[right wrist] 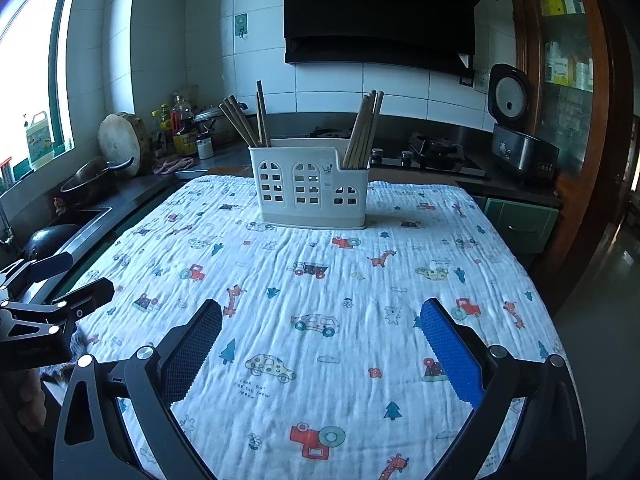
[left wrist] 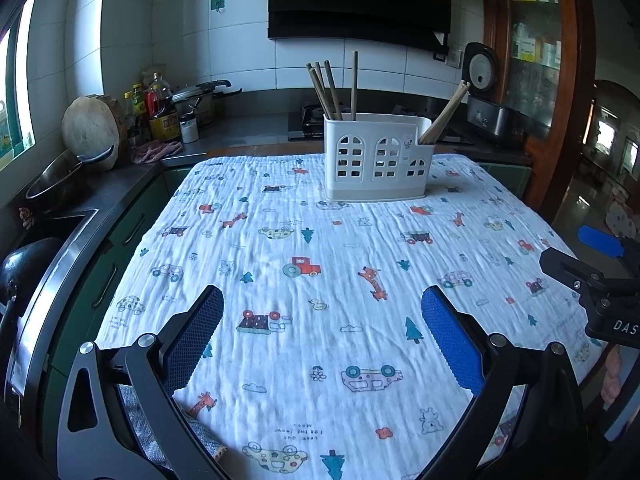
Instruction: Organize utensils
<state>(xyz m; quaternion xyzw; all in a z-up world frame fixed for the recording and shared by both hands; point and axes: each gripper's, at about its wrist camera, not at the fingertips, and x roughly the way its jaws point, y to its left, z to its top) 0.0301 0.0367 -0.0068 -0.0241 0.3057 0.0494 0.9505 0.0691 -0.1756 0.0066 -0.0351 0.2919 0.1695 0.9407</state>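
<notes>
Left wrist view: our left gripper hangs low over a table under a white cloth printed with cars and giraffes. Its jaws are spread wide, with nothing between the blue pads. At the right edge we see part of our right gripper; in its own view, the right gripper is likewise spread and empty.

Toward the far end of the cloth stands a white plastic caddy with window-shaped holes. It holds two sets of wooden chopsticks: a loose fan in the left compartment and a tight bundle leaning right in the low right compartment. No utensils lie loose on the cloth, so we judge the task nearly done or just starting.

The chopsticks look light, stiff and smooth, so we think they could slip or twist in a pinch. We would take hold on the bare shafts above the rim, squeezing across the bundle. The caddy looks light and may tip or slide on the soft cloth if a stick drags against it; bracing it with the other gripper seems wise.
</notes>
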